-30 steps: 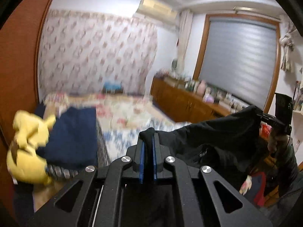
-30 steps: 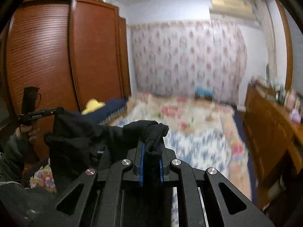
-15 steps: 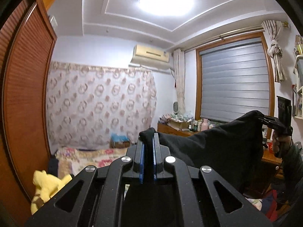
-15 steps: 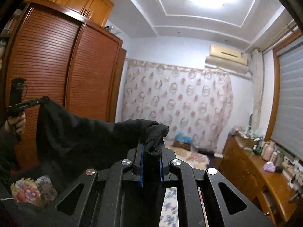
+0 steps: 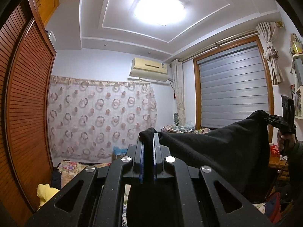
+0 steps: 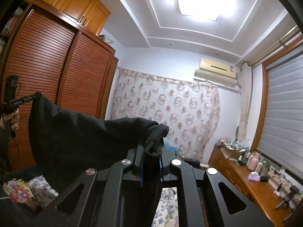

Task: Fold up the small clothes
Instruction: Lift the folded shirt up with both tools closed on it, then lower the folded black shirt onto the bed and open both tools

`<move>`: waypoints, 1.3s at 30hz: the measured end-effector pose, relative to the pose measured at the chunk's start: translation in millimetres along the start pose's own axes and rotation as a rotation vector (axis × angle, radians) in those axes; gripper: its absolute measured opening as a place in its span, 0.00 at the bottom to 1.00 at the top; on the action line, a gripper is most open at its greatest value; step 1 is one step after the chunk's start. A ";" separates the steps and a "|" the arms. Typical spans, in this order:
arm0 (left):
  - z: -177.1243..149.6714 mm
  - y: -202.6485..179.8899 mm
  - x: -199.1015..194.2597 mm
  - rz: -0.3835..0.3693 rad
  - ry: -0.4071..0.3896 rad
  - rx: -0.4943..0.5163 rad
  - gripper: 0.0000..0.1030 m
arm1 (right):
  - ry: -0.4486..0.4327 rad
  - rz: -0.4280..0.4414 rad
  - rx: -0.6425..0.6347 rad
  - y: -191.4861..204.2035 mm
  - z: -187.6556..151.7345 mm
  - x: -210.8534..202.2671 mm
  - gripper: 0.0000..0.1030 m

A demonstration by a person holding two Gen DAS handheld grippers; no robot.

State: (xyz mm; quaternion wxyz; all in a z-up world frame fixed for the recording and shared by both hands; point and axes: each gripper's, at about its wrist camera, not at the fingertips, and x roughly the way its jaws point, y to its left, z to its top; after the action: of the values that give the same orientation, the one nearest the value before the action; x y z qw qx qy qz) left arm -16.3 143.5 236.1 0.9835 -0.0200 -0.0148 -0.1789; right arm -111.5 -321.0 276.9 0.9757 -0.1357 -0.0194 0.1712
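1. Black garment (image 5: 217, 151) is held up in the air between the two grippers, and its upper edge makes a slack line from one corner to the other.
2. The left gripper (image 5: 148, 143) has its jaws clenched on one corner of the cloth; a small fold of black fabric stands out above the blue pads (image 5: 155, 151).
3. The right gripper (image 6: 151, 149) also has its jaws pressed together on the other corner, and a thick bunch of the fabric sits between them and comes out at the top.
4. In the left wrist view the right gripper is seen far at the right side, where the cloth rises to its tip, and the person's hand (image 5: 282, 140) holds its handle.
5. In the right wrist view the left gripper is seen at the left edge, with the garment corner hanging from its tip and another hand (image 6: 11, 119) around the handle.
6. Both cameras look upward, so the ceiling lamp (image 5: 159, 9) is bright at the top of each view.
7. Behind the garment there is a patterned curtain (image 5: 100, 119) on the far wall, with an air conditioner (image 5: 148, 69) above it.
8. A brown wardrobe (image 6: 56, 71) with slatted doors stands at the left, and a window blind (image 5: 233, 89) is at the right.
9. Under the right gripper a piece of the flowered bed cover (image 6: 166, 206) is visible, and a yellow plush toy (image 5: 45, 193) lies low at the left in the left wrist view.
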 end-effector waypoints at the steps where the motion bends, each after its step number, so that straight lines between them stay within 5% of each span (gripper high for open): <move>1: -2.6 -1.4 4.4 -0.001 0.012 -0.001 0.07 | 0.011 -0.005 0.001 -0.7 -1.9 3.3 0.11; 7: -57.4 10.4 78.8 0.040 0.156 0.014 0.07 | 0.162 0.000 -0.009 -7.0 -41.5 63.0 0.11; 15: -218.9 51.3 235.3 0.093 0.504 -0.028 0.07 | 0.455 0.038 0.096 -20.7 -201.9 229.2 0.11; 21: -263.0 52.5 291.5 0.118 0.604 -0.018 0.07 | 0.610 0.001 0.162 -22.9 -288.9 324.4 0.11; 28: -271.2 55.7 309.4 0.131 0.658 -0.019 0.10 | 0.669 -0.005 0.229 -32.3 -294.1 367.4 0.12; 32: -272.8 55.9 306.5 0.111 0.679 -0.033 0.32 | 0.715 -0.035 0.230 -37.8 -285.6 374.2 0.26; 34: -269.8 52.7 299.0 0.075 0.680 -0.039 0.39 | 0.726 -0.023 0.246 -39.0 -284.1 373.2 0.45; 36: -267.8 44.7 287.9 0.052 0.694 -0.035 0.42 | 0.726 -0.014 0.262 -40.6 -285.9 361.7 0.48; 39: -267.1 34.3 265.9 0.021 0.696 -0.038 0.60 | 0.727 -0.025 0.246 -34.4 -283.0 347.3 0.52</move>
State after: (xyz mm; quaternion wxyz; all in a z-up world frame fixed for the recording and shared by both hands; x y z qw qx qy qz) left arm 250.5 70.2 -22.2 0.9309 0.0237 0.3250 -0.1652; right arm 250.4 -307.3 10.8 0.9299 -0.0690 0.3468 0.1009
